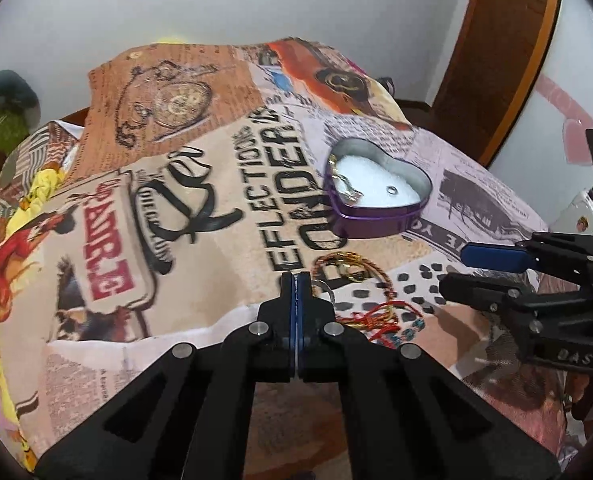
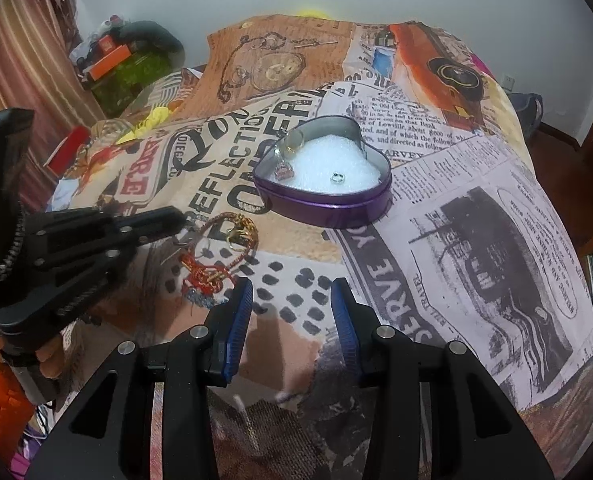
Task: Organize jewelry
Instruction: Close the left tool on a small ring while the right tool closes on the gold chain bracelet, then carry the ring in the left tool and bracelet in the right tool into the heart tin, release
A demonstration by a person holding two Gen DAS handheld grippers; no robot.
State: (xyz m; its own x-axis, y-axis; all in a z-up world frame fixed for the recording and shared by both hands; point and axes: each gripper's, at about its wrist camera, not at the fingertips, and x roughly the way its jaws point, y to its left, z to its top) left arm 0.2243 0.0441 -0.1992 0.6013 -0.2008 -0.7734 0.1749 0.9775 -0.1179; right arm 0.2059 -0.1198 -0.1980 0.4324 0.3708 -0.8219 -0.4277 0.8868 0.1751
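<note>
A purple heart-shaped tin (image 1: 370,222) (image 2: 328,210) with white foam stands open on the printed cloth. A small ring (image 1: 391,189) (image 2: 337,177) and a pendant piece (image 2: 283,170) lie inside it. A pile of bracelets, red thread and gold rings (image 1: 360,296) (image 2: 224,252) lies in front of the tin. My left gripper (image 1: 295,280) (image 2: 178,216) is shut at the pile's left edge, next to a thin silver ring (image 1: 321,291); whether it grips anything I cannot tell. My right gripper (image 2: 292,292) (image 1: 456,268) is open, low, just right of the pile.
The cloth (image 2: 476,200) drapes over a raised surface and falls away at the right and near edges. Boxes and clutter (image 2: 116,60) sit at the far left by a curtain. A wooden door (image 1: 496,60) stands at the right.
</note>
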